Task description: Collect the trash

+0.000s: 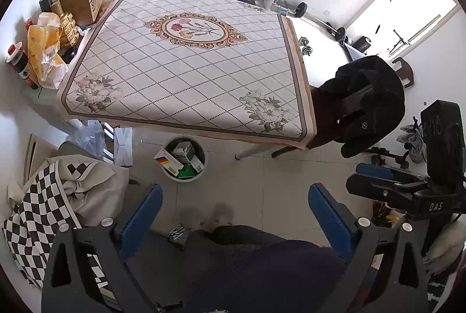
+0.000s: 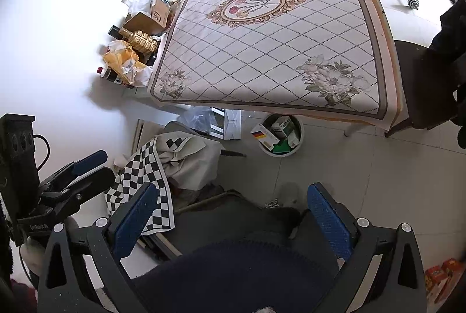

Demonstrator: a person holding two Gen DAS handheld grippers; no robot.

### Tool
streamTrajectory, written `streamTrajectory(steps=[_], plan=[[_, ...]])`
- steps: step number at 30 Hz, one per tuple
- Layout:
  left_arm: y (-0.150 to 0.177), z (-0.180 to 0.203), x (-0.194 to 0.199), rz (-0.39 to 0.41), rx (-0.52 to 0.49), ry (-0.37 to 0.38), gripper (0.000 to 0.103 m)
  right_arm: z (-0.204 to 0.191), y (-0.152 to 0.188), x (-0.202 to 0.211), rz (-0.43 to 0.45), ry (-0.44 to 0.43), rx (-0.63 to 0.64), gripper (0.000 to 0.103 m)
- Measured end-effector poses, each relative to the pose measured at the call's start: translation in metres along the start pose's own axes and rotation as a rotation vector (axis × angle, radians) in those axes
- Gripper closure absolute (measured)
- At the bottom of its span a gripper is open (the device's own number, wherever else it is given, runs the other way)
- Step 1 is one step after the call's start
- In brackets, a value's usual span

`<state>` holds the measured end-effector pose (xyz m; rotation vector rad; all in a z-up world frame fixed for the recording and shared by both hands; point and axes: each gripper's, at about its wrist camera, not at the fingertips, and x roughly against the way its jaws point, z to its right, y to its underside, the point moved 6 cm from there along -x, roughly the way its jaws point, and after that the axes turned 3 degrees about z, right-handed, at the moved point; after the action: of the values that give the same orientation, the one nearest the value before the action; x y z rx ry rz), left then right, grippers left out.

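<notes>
At the far left, a checkered cloth (image 1: 43,214) lay heaped on the floor, with a yellow plastic bag (image 1: 43,51) and a gold bottle (image 1: 68,24) beside the counter's left edge. The counter (image 1: 186,65) wore a diamond-patterned floral cover. Under its near edge stood a white waste bin (image 1: 201,151) on the tiled floor, holding small cardboard boxes (image 1: 180,158), one of them with a black, red and yellow stripe. Near the person's dark clothing, a crumpled blister pack (image 1: 177,233) lay on the floor. The left gripper (image 1: 234,211) had its jaws spread wide, holding nothing. The right gripper (image 2: 230,211) likewise had its jaws spread and bare. A dark jacket (image 1: 370,97) hung on a chair at right.
</notes>
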<state>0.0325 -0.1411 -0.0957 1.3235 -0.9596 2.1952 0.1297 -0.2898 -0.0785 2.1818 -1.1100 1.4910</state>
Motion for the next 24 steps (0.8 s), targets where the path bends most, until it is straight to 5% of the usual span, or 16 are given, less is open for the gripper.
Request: streamTrajectory(steps=[24], plan=[[-0.001,-0.003,0.0019,0.002,0.003,0.023,0.001,-0.008,0.0067,-0.0072,-0.029,-0.004,0.0,0.0]])
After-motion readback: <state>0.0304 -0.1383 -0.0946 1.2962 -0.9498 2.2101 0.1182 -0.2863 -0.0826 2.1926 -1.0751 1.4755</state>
